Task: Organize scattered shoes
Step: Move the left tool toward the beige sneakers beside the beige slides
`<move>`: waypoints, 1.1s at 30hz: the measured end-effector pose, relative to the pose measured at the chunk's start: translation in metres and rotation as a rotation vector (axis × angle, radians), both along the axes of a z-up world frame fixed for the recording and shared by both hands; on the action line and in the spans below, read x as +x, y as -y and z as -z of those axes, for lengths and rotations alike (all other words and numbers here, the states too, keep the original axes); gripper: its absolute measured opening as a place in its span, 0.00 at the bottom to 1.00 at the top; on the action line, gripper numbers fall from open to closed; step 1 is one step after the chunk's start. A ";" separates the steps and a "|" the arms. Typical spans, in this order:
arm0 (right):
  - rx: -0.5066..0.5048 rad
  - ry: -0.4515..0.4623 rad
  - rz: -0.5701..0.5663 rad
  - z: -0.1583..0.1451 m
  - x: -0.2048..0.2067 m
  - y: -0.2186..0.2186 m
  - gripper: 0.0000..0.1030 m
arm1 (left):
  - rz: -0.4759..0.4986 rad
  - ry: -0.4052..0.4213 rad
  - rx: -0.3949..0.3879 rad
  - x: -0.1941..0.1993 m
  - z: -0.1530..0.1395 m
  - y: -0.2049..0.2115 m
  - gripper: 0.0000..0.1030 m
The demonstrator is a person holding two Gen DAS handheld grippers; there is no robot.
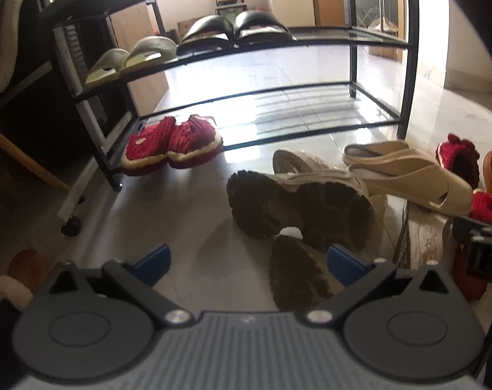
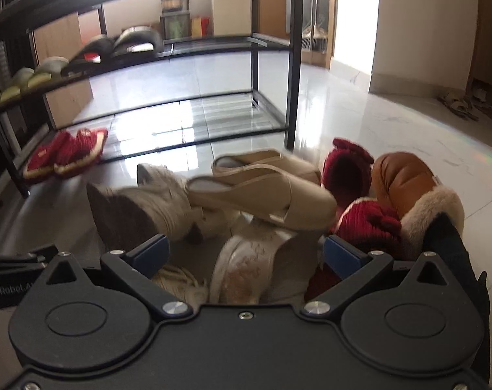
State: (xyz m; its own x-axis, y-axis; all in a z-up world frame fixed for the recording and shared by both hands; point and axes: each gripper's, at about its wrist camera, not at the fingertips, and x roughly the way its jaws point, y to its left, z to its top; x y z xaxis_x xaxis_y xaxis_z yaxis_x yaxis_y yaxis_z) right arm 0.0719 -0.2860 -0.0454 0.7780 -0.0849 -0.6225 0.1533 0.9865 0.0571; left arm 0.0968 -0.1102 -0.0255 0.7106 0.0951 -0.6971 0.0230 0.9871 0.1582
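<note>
A black shoe rack stands ahead. Its bottom shelf holds a red knitted pair; black slippers and pale slippers sit on the middle shelf. On the floor lies a heap: a beige boot on its side with its dark treaded sole showing, beige sandals, a white embroidered shoe, red slippers and a tan fur-lined boot. My left gripper is open just short of the boot sole. My right gripper is open with the white shoe between its fingers, untouched.
Glossy white tile floor stretches right of the rack toward a doorway. A wheeled stand and a wooden pole are left of the rack. Another fur-trimmed tan shoe lies at the lower left. The rack's right halves are bare.
</note>
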 end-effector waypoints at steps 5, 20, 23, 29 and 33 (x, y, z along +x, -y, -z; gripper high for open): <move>0.003 -0.040 0.013 0.005 0.006 0.006 1.00 | -0.003 -0.051 -0.001 0.013 0.000 0.006 1.00; 0.076 0.014 0.075 -0.005 0.004 0.037 1.00 | 0.111 -0.088 0.005 0.072 0.014 0.023 1.00; 0.103 0.025 0.083 -0.004 0.002 0.041 1.00 | 0.149 -0.073 0.000 0.081 0.016 0.025 1.00; 0.158 0.046 0.097 -0.002 -0.001 0.050 1.00 | 0.209 -0.068 -0.054 0.091 0.018 0.034 1.00; 0.195 0.059 0.107 -0.001 -0.004 0.056 1.00 | 0.275 -0.082 -0.103 0.102 0.019 0.045 1.00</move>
State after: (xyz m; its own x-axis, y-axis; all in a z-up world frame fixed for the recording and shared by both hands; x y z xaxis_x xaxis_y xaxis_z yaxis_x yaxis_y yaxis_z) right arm 0.0683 -0.3420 -0.0448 0.8068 -0.0515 -0.5886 0.2473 0.9342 0.2573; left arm 0.1992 -0.1552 -0.0441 0.6406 -0.1672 -0.7495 0.3004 0.9528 0.0442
